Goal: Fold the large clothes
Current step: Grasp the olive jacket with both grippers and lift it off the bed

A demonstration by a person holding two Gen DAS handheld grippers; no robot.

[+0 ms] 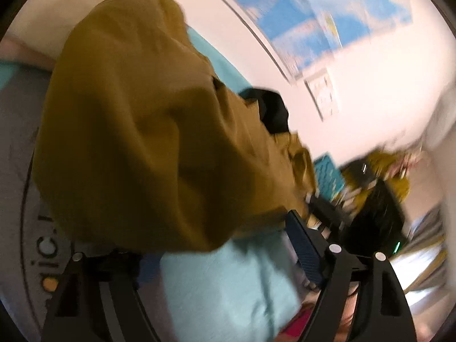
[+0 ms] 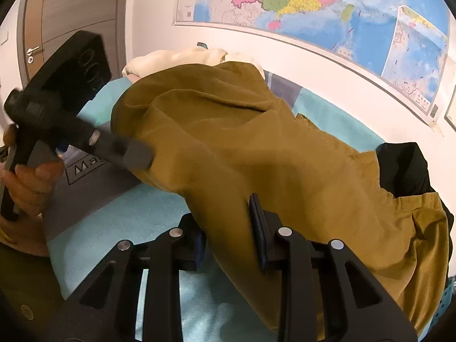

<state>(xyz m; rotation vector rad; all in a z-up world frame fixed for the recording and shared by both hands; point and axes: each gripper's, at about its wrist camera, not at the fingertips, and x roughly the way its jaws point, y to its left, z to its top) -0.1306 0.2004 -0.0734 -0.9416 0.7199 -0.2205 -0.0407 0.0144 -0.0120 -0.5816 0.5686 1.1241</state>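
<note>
Your mustard garment [image 2: 256, 148] lies heaped across the turquoise bed sheet [image 2: 136, 216], ahead of both pairs of fingers, likely bunched for the next fold. Your right gripper [image 2: 228, 233] has narrowed its fingers around a fold of the cloth; whether the pads truly pinch it, I cannot tell. Your left gripper [image 2: 136, 154] stands spread, one finger touching the garment's edge. No containers show.
</note>
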